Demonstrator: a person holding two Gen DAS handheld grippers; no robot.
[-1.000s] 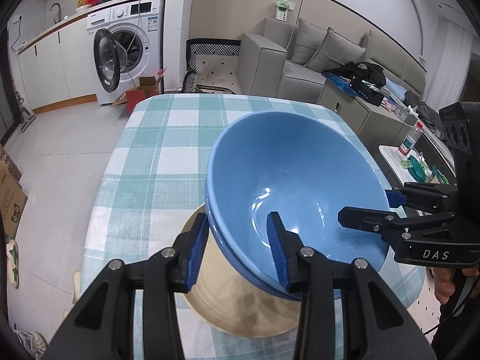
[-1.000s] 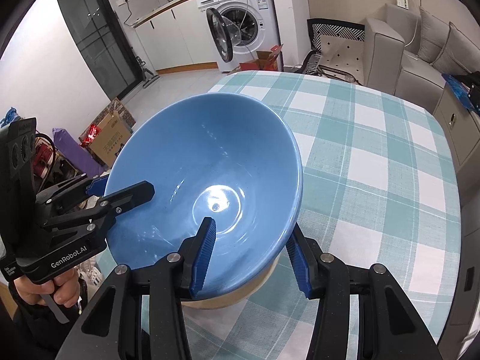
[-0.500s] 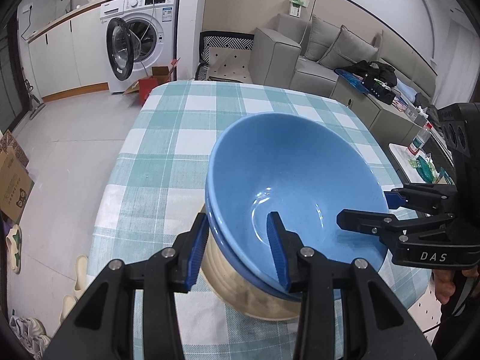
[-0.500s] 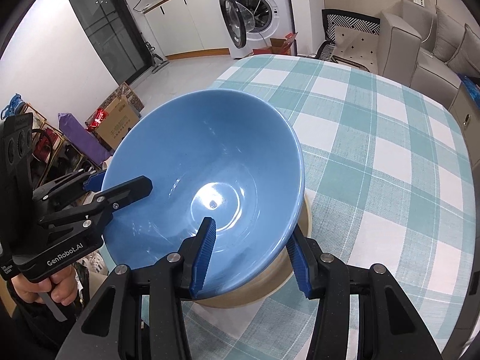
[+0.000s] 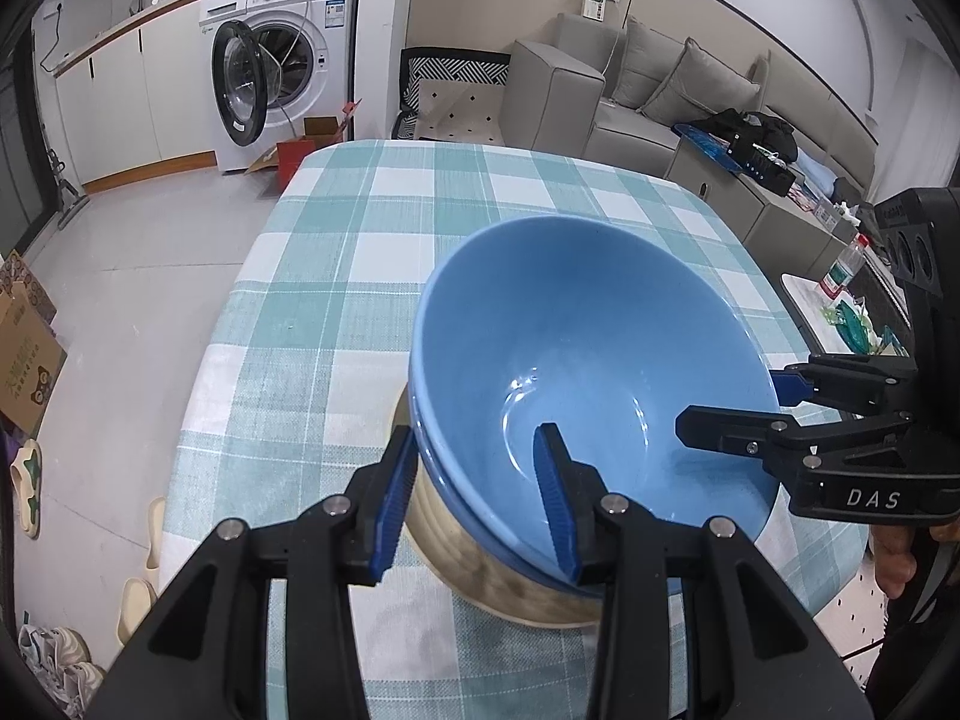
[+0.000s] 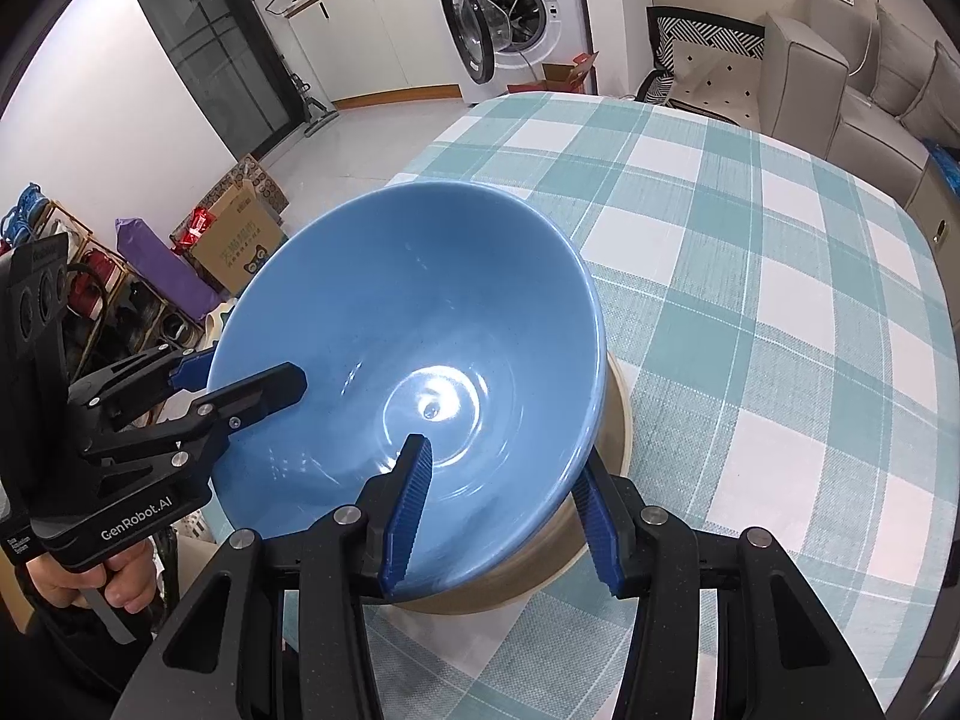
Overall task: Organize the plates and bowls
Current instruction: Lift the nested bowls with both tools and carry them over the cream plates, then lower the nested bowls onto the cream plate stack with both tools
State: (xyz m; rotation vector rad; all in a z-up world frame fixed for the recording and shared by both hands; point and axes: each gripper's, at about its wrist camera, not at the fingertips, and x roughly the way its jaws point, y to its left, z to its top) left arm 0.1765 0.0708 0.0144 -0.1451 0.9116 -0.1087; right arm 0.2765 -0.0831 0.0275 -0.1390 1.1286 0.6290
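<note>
A stack of blue bowls [image 5: 588, 360] [image 6: 408, 330] sits nested in a beige bowl [image 5: 456, 558] [image 6: 606, 432] on the checked tablecloth [image 5: 336, 276] [image 6: 750, 276]. My left gripper [image 5: 474, 501] straddles the near rim of the blue bowls, one finger inside and one outside; it also shows in the right wrist view [image 6: 240, 375]. My right gripper [image 6: 498, 516] holds the opposite rim the same way; it also shows in the left wrist view [image 5: 732, 402]. The stack is tilted. Whether the beige bowl touches the table is hidden.
The table's left edge [image 5: 198, 360] drops to the floor. A washing machine [image 5: 282, 54] with its door open, a chair [image 5: 450, 96] and a grey sofa [image 5: 648, 102] stand beyond the far edge. Boxes [image 6: 240, 240] lie on the floor.
The bowl stack, held by both grippers, has come lower toward the table and a little away from the far edge; more of the beige bowl's side shows.
</note>
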